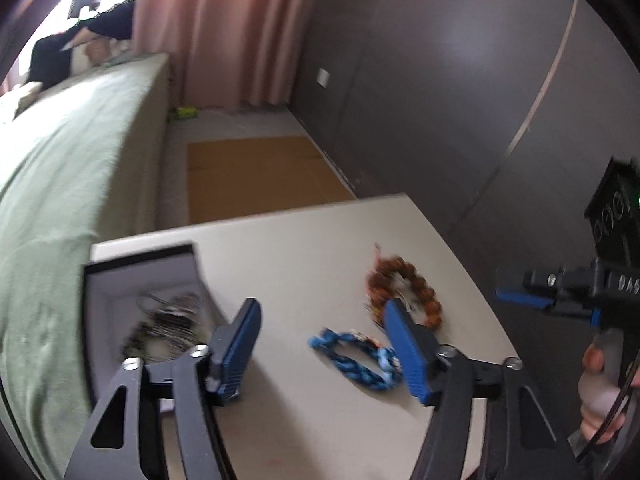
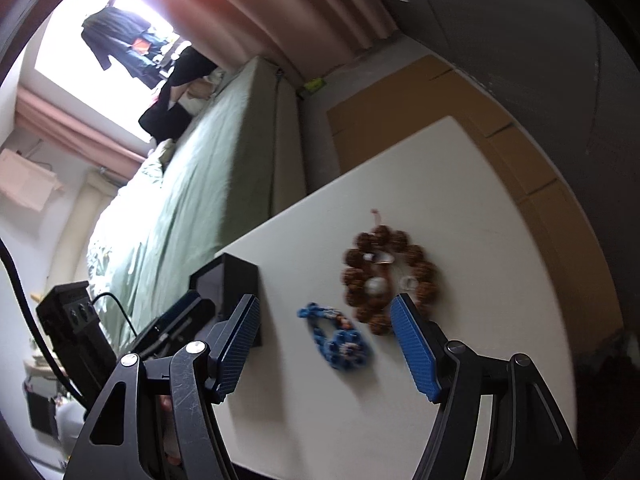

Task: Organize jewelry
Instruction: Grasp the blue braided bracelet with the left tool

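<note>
A blue braided bracelet (image 1: 356, 356) (image 2: 336, 340) lies on the white table (image 1: 300, 264) (image 2: 460, 208). A brown beaded bracelet (image 1: 404, 292) (image 2: 388, 276) lies just beyond it. A black jewelry box (image 1: 140, 304) (image 2: 228, 280) with a grey lining stands at the table's left and holds silvery jewelry (image 1: 168, 324). My left gripper (image 1: 324, 320) is open and empty, above the table between the box and the bracelets. My right gripper (image 2: 324, 316) is open and empty, hovering over the blue bracelet; it also shows at the right edge of the left wrist view (image 1: 532, 296).
A bed with a green sheet (image 1: 60, 184) (image 2: 192, 184) runs along the table's left side. Brown cardboard (image 1: 256, 176) (image 2: 404, 104) lies on the floor beyond the table. A dark wall (image 1: 440, 80) stands to the right. Pink curtains (image 1: 224, 24) hang at the back.
</note>
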Demonstrator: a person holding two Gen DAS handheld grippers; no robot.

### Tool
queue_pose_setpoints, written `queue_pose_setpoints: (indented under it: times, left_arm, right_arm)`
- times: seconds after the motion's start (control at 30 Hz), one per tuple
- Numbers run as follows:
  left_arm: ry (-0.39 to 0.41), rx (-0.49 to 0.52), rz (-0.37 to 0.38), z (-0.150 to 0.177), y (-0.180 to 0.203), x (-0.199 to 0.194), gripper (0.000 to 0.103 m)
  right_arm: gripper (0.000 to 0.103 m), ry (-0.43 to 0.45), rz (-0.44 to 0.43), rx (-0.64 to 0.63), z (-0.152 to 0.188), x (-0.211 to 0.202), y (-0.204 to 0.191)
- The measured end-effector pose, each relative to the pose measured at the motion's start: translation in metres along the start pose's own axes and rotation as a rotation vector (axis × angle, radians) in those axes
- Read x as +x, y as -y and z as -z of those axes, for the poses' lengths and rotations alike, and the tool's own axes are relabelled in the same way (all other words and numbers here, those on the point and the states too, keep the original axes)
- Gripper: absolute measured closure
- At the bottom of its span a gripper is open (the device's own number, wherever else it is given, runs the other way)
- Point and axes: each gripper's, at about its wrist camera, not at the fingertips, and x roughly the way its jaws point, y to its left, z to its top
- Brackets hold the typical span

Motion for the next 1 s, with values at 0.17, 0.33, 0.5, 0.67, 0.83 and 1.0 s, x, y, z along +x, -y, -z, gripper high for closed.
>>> queue_pose_setpoints:
  times: [0.17, 0.33, 0.5, 0.67, 0.83, 1.0]
  left_arm:
    - [-0.074, 0.021, 0.028, 0.009, 0.021, 0.024, 0.053]
    - [-0.132, 0.062, 0.040, 0.023, 0.040, 0.043, 0.055]
    - [-0.198, 0.118, 0.025, 0.037, 0.055, 0.064, 0.055]
    - [-0.236, 0.165, 0.006, 0.047, 0.062, 0.076, 0.078]
    - [-0.195, 0.105, 0.027, 0.042, 0.048, 0.066, 0.086]
    - [-0.100, 0.091, 0.031, 0.029, 0.042, 0.043, 0.086]
  right_arm:
    - [0.034, 0.005, 0.013, 0.009, 0.001, -0.014, 0.022]
    - [0.034, 0.005, 0.024, 0.026, 0.002, -0.021, 0.040]
    - [0.034, 0.000, 0.061, 0.053, 0.001, -0.023, 0.056]
    - [0.034, -0.011, 0.070, 0.058, 0.001, -0.021, 0.062]
    - [0.034, -0.012, 0.077, 0.060, -0.001, -0.017, 0.062]
    - [0.034, -0.040, 0.086, 0.031, 0.000, -0.002, 0.054]
